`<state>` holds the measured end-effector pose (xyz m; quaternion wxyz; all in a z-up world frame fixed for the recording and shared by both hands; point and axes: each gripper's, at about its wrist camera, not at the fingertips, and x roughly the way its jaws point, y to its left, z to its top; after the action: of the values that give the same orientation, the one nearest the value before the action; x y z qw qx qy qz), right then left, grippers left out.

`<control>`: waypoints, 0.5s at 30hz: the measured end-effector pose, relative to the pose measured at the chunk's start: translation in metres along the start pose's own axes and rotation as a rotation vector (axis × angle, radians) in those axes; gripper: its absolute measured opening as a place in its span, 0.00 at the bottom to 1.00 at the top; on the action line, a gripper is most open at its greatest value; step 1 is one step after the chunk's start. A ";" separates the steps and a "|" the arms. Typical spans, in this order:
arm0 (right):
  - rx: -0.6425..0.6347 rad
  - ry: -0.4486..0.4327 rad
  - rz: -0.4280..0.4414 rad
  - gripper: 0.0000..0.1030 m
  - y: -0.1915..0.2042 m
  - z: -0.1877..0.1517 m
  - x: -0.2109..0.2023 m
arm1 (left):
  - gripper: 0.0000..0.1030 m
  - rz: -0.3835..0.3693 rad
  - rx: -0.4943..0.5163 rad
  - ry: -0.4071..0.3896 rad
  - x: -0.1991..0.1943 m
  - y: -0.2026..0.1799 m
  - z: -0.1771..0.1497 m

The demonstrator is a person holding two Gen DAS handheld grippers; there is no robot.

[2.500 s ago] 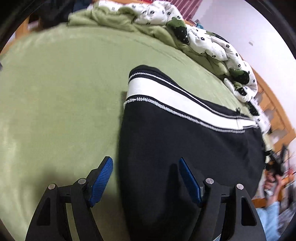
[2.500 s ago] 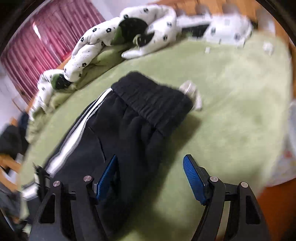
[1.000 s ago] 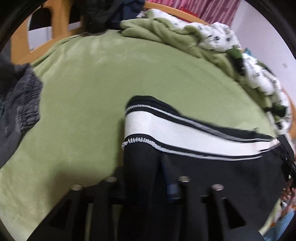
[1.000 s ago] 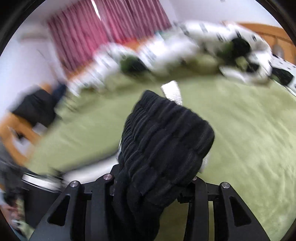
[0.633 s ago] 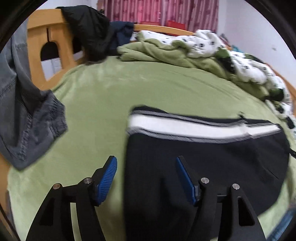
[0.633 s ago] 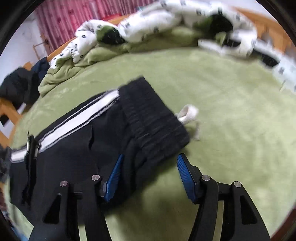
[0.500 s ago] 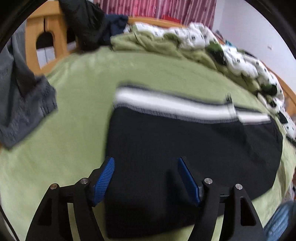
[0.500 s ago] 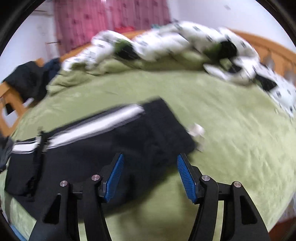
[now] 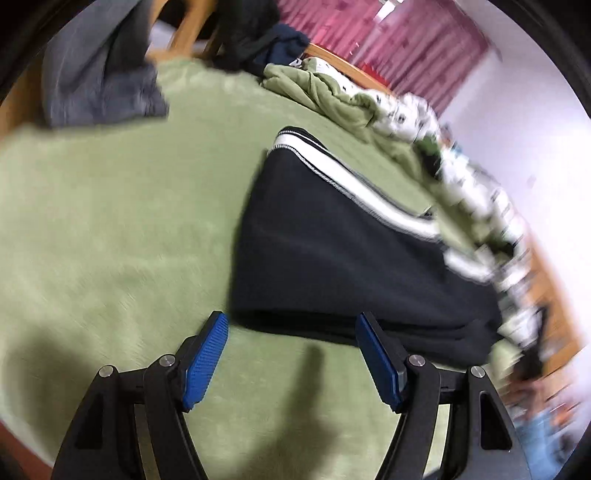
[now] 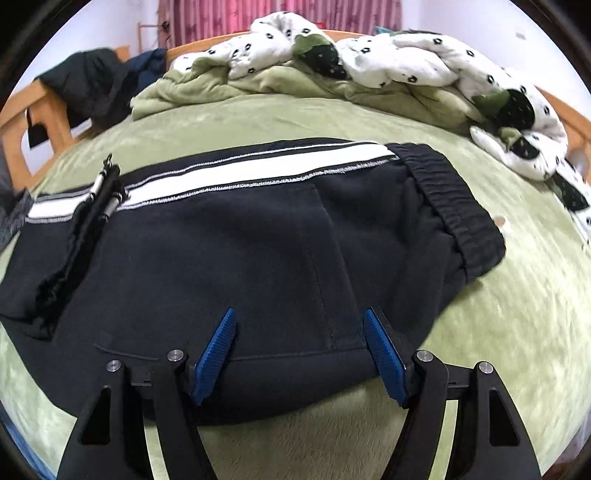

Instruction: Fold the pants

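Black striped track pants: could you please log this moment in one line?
black striped track pants: folded, flat on green bedspread | left claw: open, empty | right claw: open, empty

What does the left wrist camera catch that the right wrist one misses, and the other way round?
Only the left wrist view shows the grey jeans lying at the far corner of the bed, and its picture is blurred. Only the right wrist view shows the pants' ribbed waistband, a zipper at their other end, and the spotted duvet clearly. Both show the black pants with a white stripe lying folded on the green sheet, red curtains behind, and an open gripper: left, right, neither holding cloth.
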<state>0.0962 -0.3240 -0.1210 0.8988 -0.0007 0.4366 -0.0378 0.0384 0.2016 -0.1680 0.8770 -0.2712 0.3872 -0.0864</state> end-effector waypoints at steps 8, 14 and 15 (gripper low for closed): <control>-0.006 -0.032 0.038 0.69 0.012 0.006 -0.014 | 0.73 -0.041 -0.102 -0.025 0.024 0.004 0.003; 0.088 -0.046 0.106 0.69 0.001 0.002 -0.022 | 0.59 -0.007 -0.156 -0.054 0.030 0.002 0.004; 0.104 -0.036 0.121 0.69 -0.002 0.002 -0.021 | 0.57 0.018 -0.165 -0.057 0.031 0.002 0.004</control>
<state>0.0850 -0.3246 -0.1033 0.9059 0.0717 0.4173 -0.0057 0.0622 0.1938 -0.1871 0.8629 -0.3416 0.3705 -0.0386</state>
